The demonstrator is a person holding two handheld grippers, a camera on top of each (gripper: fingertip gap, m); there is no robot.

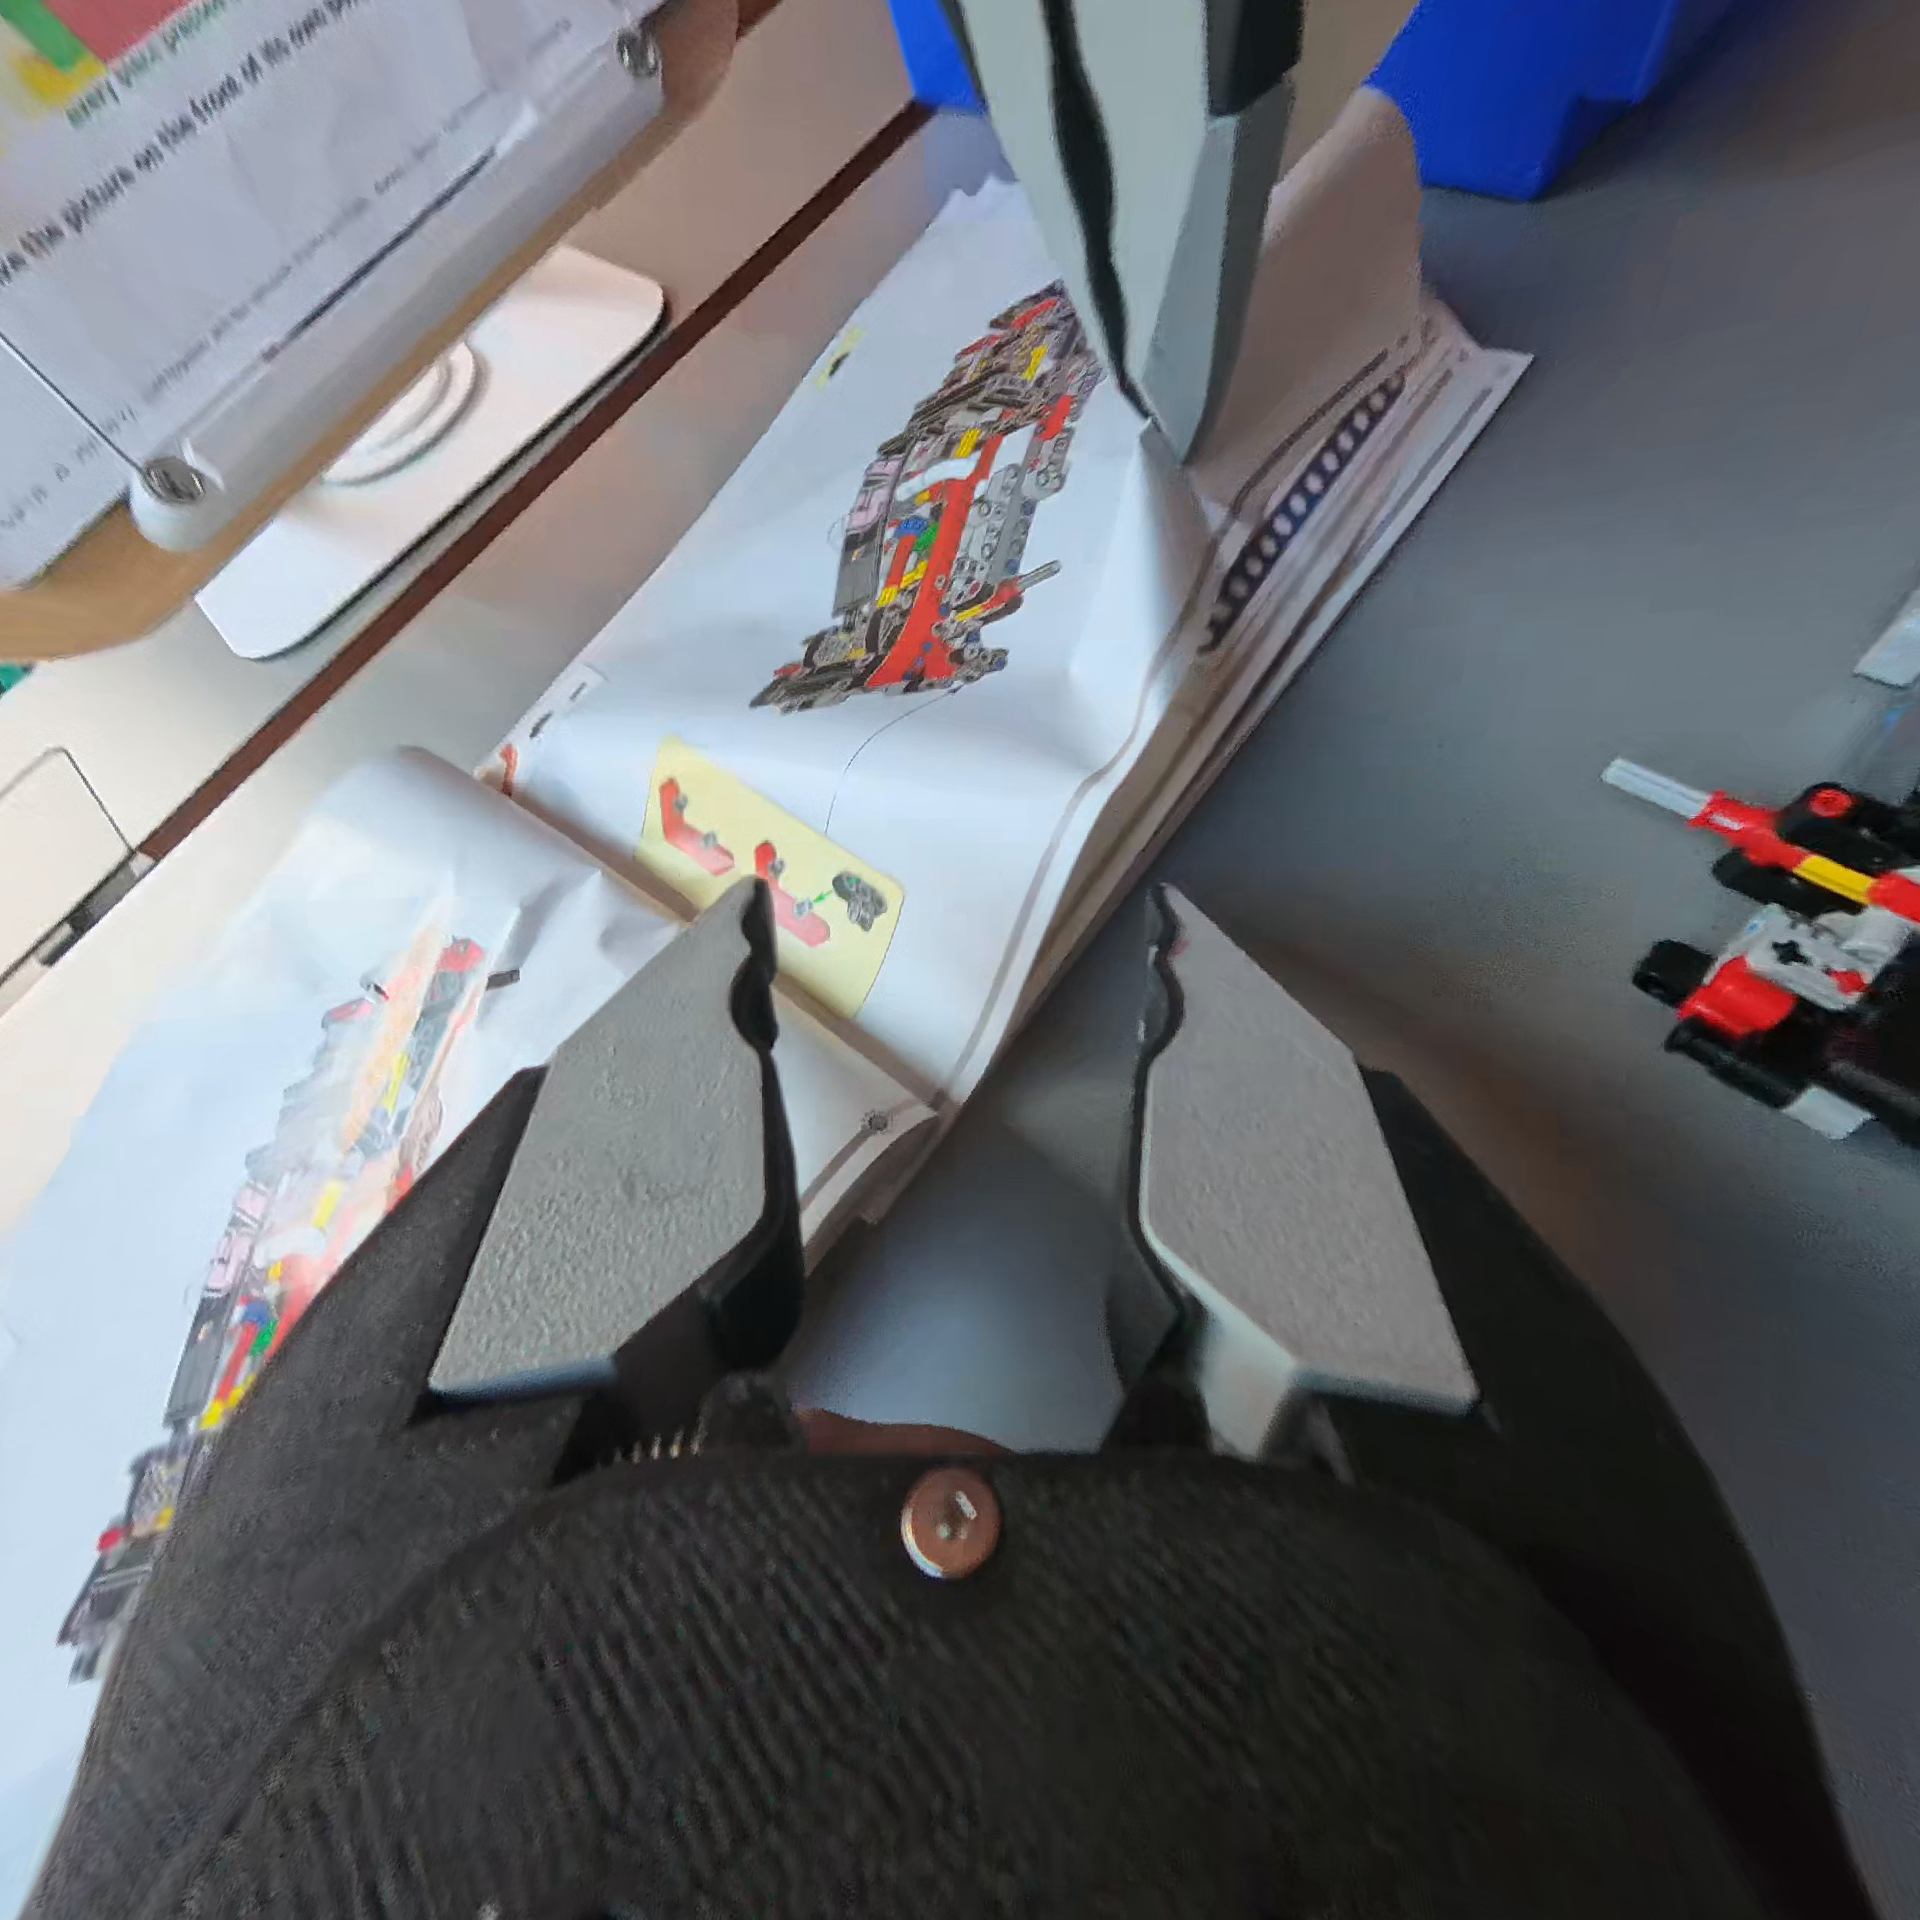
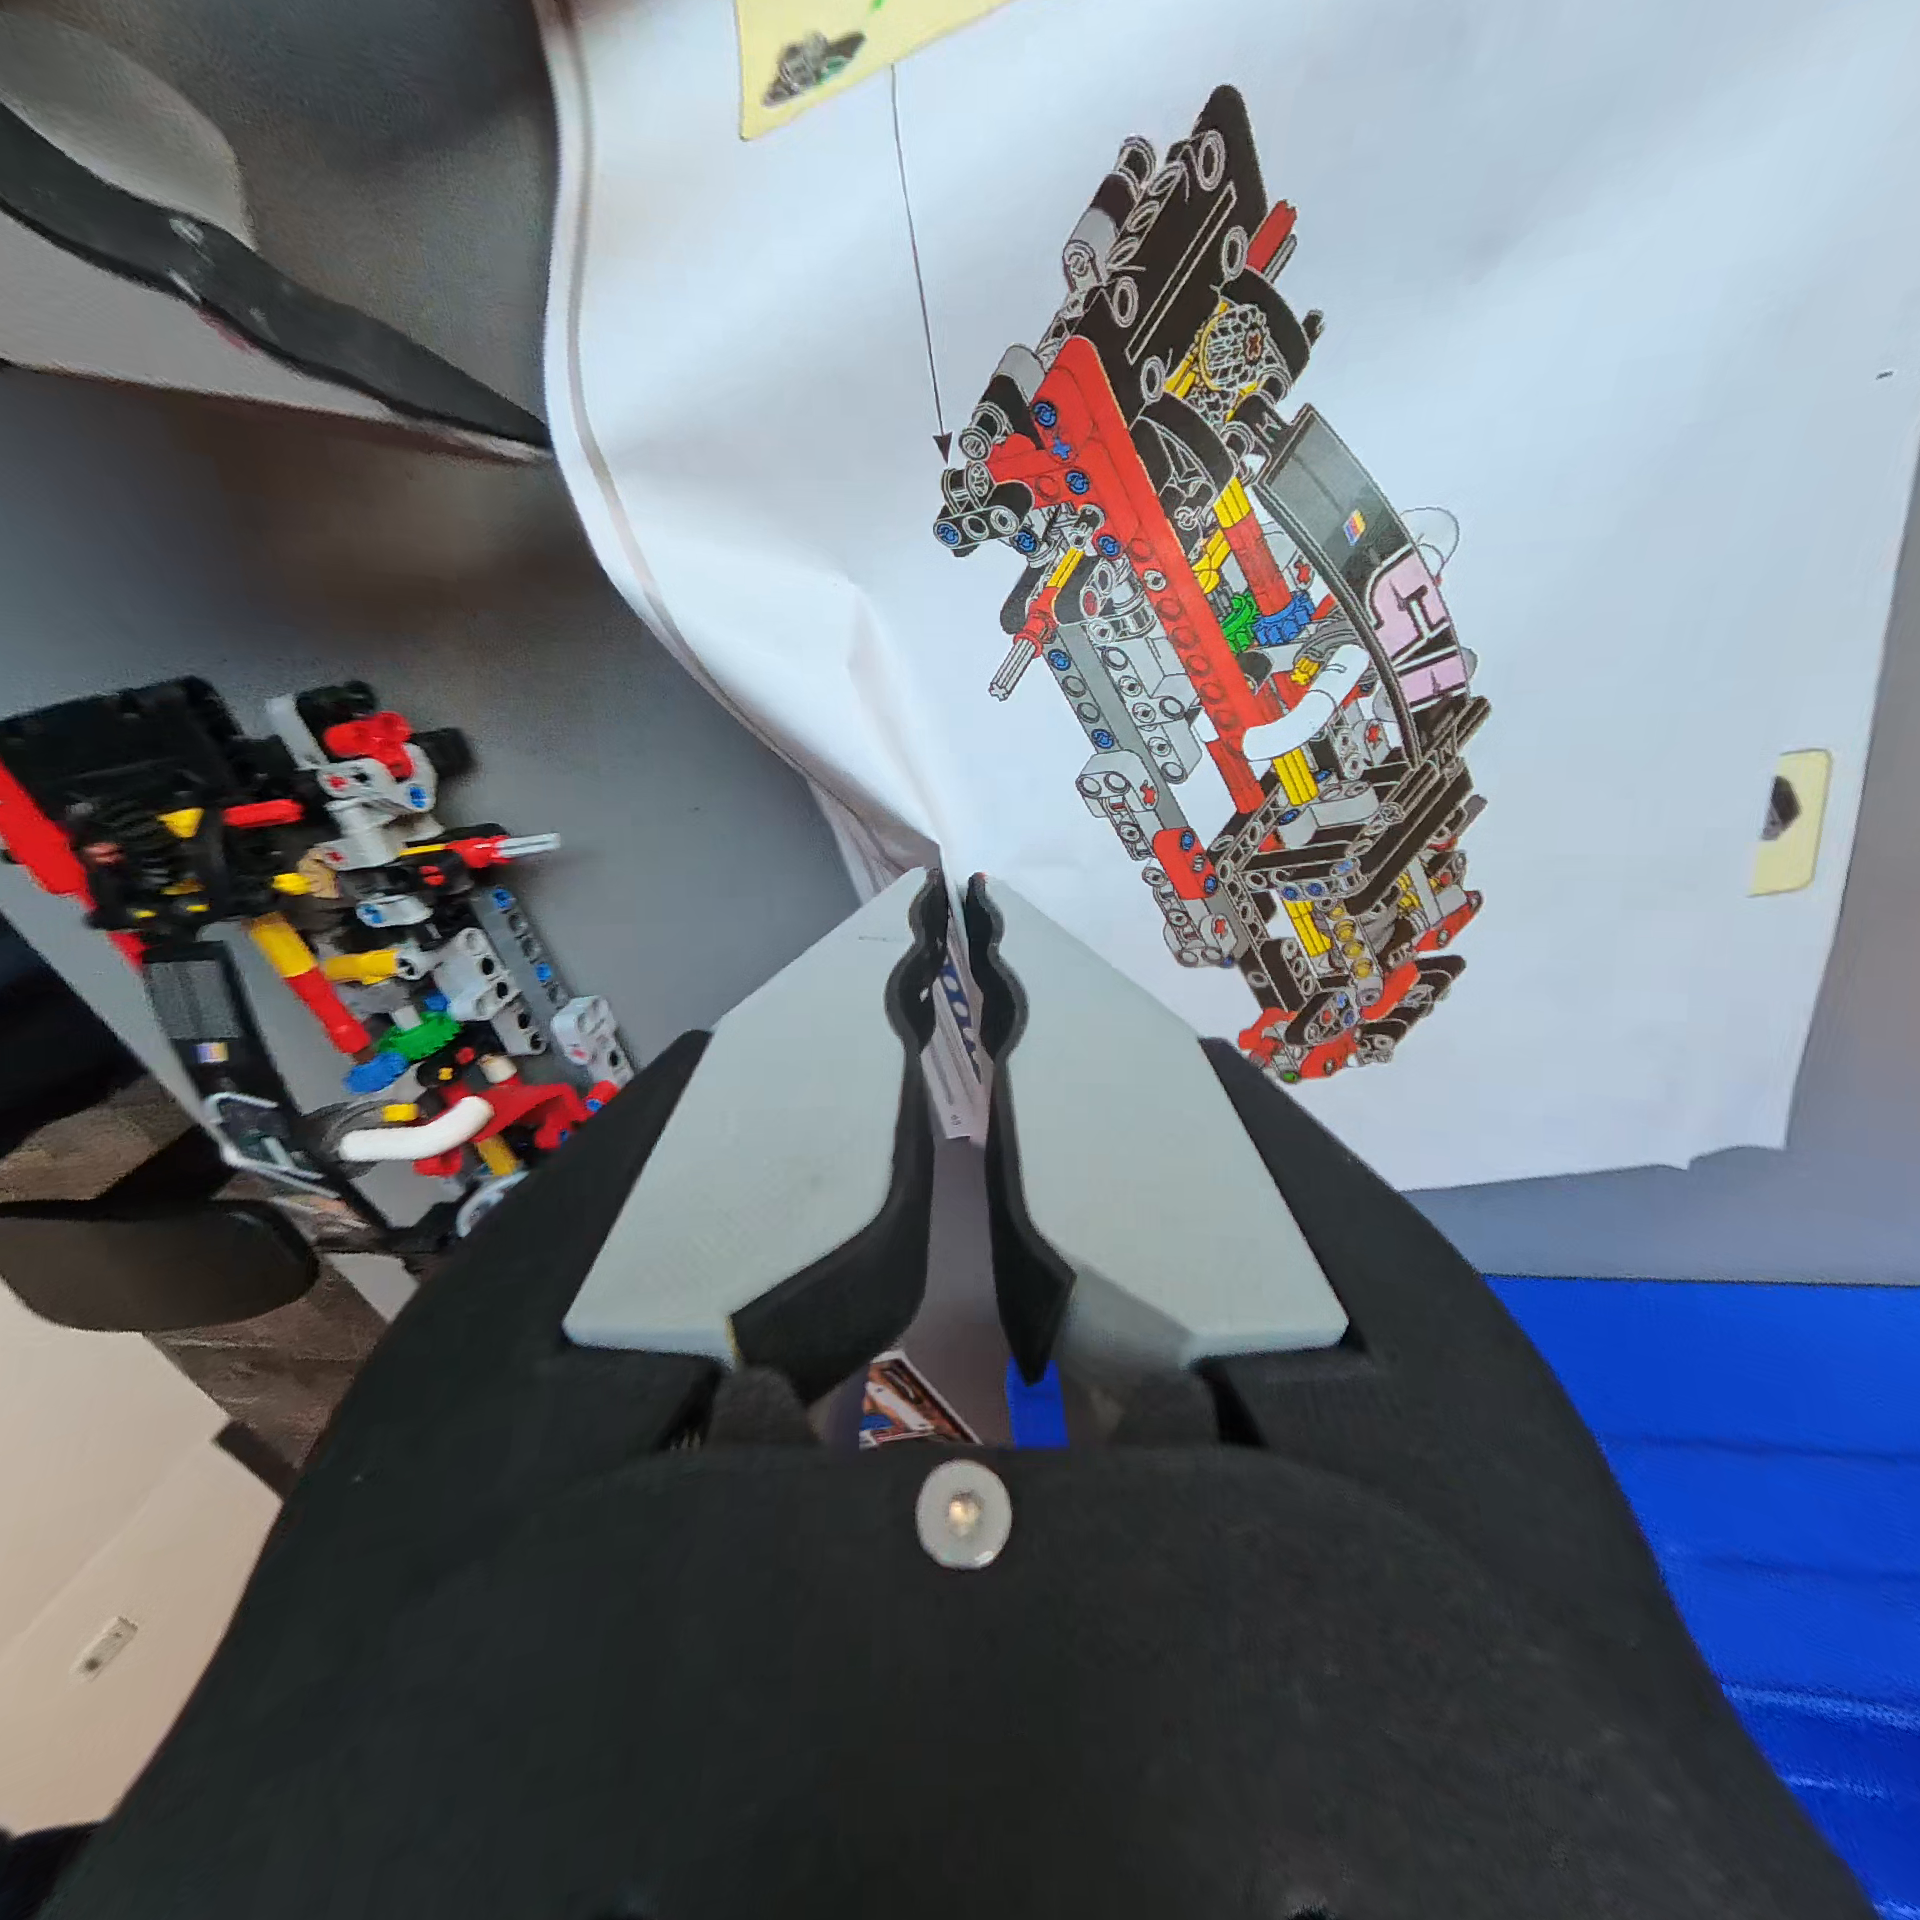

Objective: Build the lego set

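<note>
Right gripper: plainly the right gripper (image 2: 954, 894) has its two grey fingers (image 2: 831, 1039) drawn together on the outer edge of the top white paper page (image 2: 1039, 260) of the open instruction booklet (image 1: 1039, 727); the tips pinch that thin sheet and the page rises into a curl from the stack below.
Left gripper: the left gripper (image 1: 961, 914) stands wide apart with nothing between its fingers, hovering over the booklet's near corner, one tip above the page, the other above the grey tabletop (image 1: 1558, 520).
Page: thin, limp and light by the look of it; I'd judge it creases or tears easily, so the free outer edge, away from the spine, seems the place to hold.
Booklet: lies flat on the tabletop, spine fold running between its two printed pages.
Beside the booklet: a red, black and yellow plastic brick-built model (image 2: 312, 935) lies on the tabletop off the booklet's outer edge, well apart from it.
Beyond the booklet: a blue plastic bin (image 1: 1610, 94) past its far end, and a wooden stand holding a printed sheet (image 1: 260, 208) on its other side.
</note>
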